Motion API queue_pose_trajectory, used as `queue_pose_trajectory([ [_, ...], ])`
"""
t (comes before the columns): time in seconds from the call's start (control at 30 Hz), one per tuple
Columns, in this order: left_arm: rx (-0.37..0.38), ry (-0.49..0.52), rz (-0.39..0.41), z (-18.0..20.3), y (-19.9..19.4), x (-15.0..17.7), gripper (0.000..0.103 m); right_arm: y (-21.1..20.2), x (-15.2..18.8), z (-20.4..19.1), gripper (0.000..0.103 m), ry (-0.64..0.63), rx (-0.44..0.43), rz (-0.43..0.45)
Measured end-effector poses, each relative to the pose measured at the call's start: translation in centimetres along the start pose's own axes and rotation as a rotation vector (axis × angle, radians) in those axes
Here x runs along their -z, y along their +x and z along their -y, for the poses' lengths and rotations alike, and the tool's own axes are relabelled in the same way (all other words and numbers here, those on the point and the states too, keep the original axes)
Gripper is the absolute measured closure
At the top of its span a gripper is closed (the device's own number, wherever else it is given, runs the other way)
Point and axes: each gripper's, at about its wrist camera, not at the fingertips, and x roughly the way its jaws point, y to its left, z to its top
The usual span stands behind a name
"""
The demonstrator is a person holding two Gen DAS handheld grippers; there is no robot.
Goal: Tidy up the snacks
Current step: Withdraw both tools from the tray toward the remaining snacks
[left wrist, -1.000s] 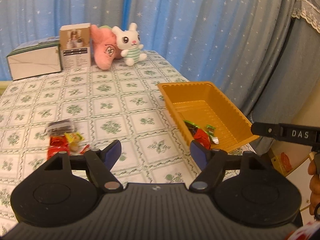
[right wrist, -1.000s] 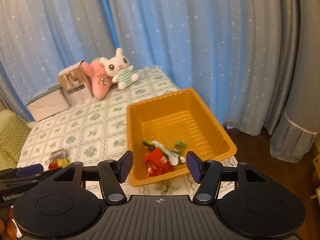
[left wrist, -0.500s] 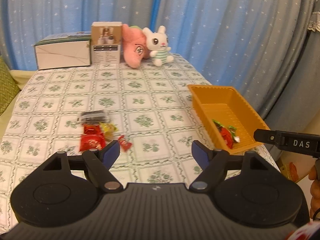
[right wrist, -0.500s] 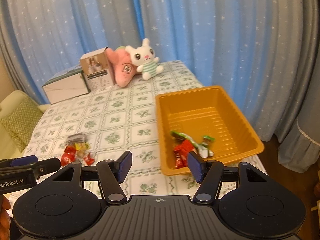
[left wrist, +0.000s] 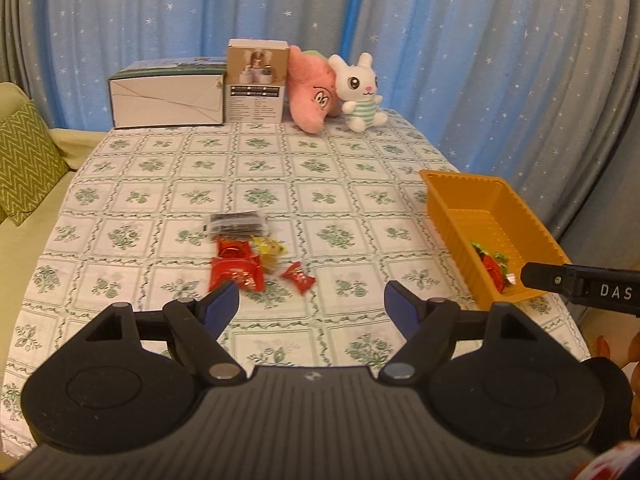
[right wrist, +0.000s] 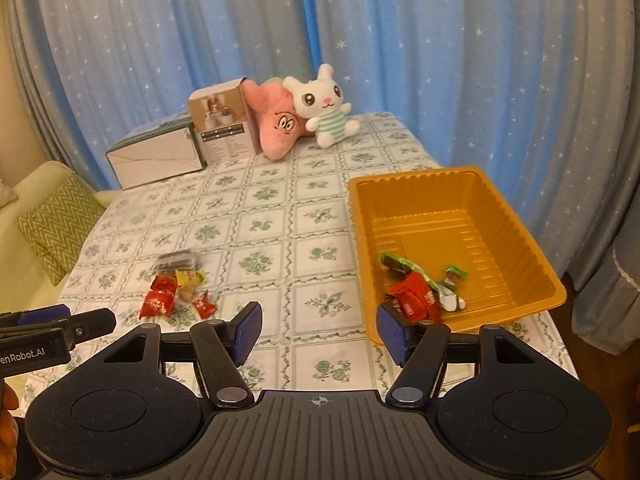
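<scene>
Across the table [left wrist: 320, 184], spread with a green-patterned cloth, two boxes stand at the far edge: a long white box [left wrist: 166, 98] and a smaller brown box [left wrist: 256, 82]. Beside them sit two soft toys, a pink one [left wrist: 310, 94] and a white rabbit [left wrist: 360, 92]. One orange tray [right wrist: 440, 208] at the right edge holds about three wrapped snacks [right wrist: 420, 286]. Roughly five more loose snacks [left wrist: 250, 254] lie in a cluster mid-table, well apart from the tray. Both the left gripper [left wrist: 312, 300] and the right gripper [right wrist: 318, 328] hover with jaws spread, gripping nothing; the right one's are widening.
</scene>
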Motion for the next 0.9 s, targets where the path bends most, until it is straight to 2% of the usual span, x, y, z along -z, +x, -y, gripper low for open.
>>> queue_pose_trajectory([
  [0.53,-0.076,-0.060,-0.027,-5.1,0.8,0.9,0.026,3.1,1.0,-3.6,0.039,-0.076,-0.085,-0.021],
  [0.9,-0.090,-0.092,-0.067,-7.0,4.4,0.9,0.025,7.9,0.9,-5.7,0.040,-0.127,-0.127,-0.056],
])
